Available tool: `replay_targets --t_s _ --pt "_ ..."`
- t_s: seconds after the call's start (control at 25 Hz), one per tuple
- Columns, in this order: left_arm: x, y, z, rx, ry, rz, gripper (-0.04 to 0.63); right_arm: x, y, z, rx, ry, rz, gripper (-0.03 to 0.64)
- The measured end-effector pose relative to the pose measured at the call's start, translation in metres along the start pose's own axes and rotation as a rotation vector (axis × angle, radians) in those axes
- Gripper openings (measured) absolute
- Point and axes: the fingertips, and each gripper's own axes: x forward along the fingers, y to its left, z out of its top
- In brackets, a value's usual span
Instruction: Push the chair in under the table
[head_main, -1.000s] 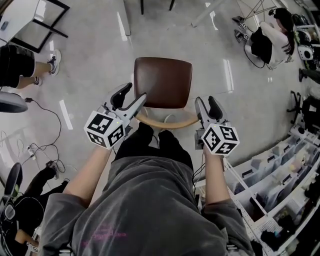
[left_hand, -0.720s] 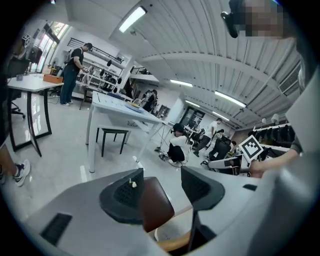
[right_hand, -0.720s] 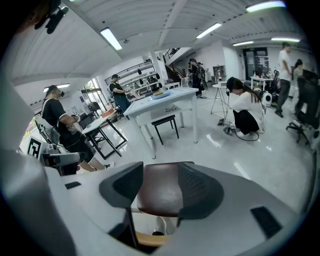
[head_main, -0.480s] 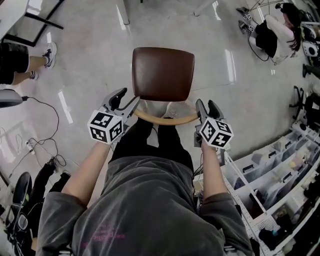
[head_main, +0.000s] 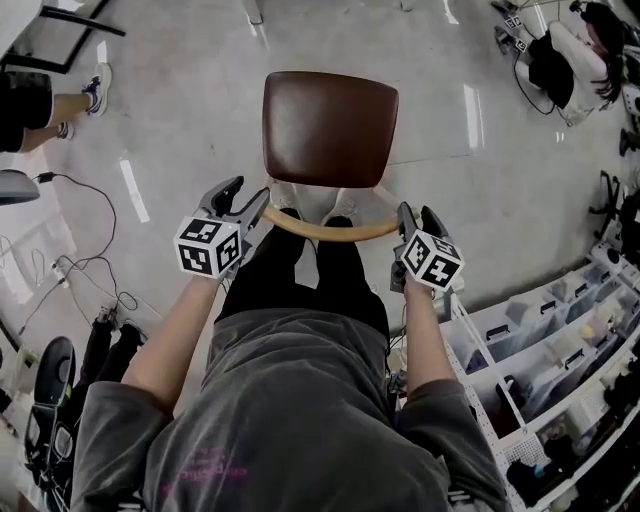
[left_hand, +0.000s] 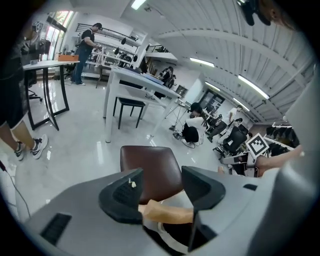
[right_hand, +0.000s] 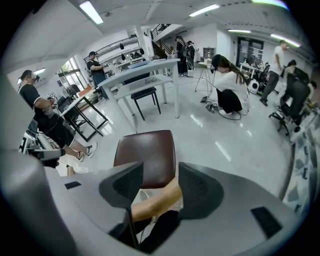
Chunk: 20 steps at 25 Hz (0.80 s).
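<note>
Your hands have dropped, so the left gripper (head_main: 245, 200) and right gripper (head_main: 417, 218) flank the backrest (head_main: 335, 231), jaws apart and gripping nothing, ready to shove the chair (head_main: 330, 125) standing well short of the table (left_hand: 135, 80).

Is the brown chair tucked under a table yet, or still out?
Still out. The chair stands on open floor, with the white table well beyond it.

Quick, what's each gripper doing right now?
Left gripper: open, gripping nothing, by the chair backrest.
Right gripper: open, gripping nothing, by the same backrest.
</note>
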Motion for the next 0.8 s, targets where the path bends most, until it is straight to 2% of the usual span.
replay_targets --t_s 0.36,0.52,0.8 --pt "0.011 0.020 -0.050 -0.145 0.107 0.102 0.256 0.022 -0.029 -0.030 0.101 0.084 -0.044 0.204" --pt "0.015 0.021 -0.064 -0.195 0.141 0.123 0.262 0.028 -0.034 -0.040 0.142 0.104 -0.029 0.215" --pt "0.022 0.022 -0.076 -0.281 0.149 0.141 0.264 0.036 -0.027 -0.040 0.175 0.121 0.004 0.215"
